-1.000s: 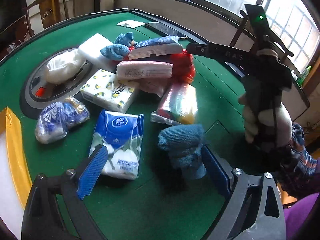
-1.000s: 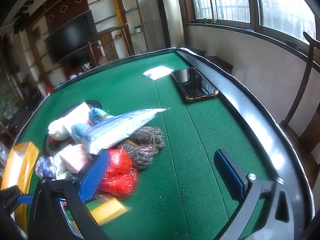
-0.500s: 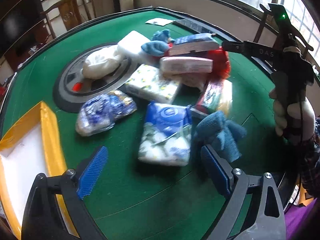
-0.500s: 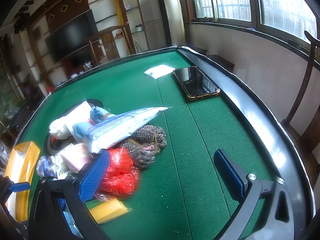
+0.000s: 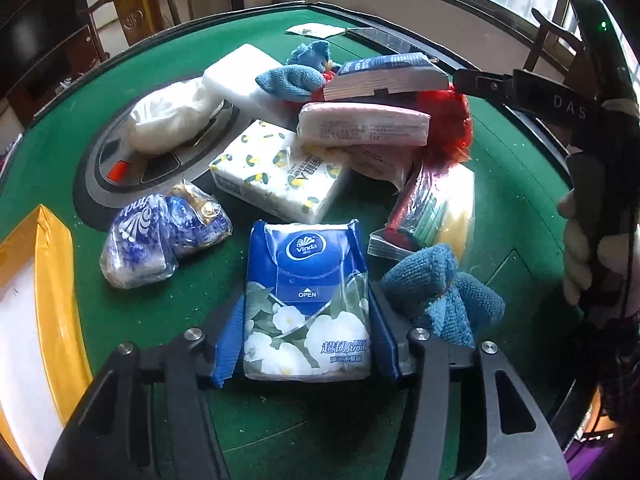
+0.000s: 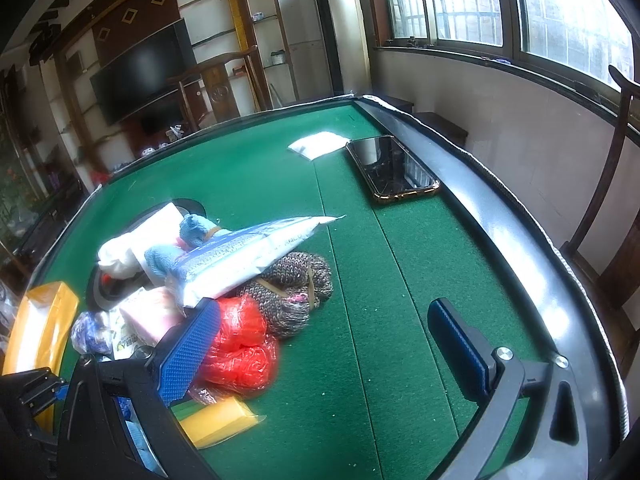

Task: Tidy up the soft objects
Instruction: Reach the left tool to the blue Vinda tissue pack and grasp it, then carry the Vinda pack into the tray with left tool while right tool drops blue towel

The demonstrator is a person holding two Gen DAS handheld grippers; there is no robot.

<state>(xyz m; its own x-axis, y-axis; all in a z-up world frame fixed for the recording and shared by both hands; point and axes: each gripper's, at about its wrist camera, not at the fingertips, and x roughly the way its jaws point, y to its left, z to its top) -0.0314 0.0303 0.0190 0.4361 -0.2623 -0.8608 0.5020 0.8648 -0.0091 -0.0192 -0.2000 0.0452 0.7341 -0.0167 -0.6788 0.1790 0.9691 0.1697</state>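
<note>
The green felt table lies bare on its window side, from the knitted brown-grey yarn bundle across to the black padded rim; only a black smartphone and a flat white packet sit far along that stretch. The middle is crowded: a lemon-print tissue pack, a pink tissue pack and red mesh bags touch or overlap. A crumpled blue terry cloth lies just beside the blue floral wipes pack. A yellow-rimmed tray borders the left edge, with bare felt between it and the crinkled blue-white plastic bag.
</note>
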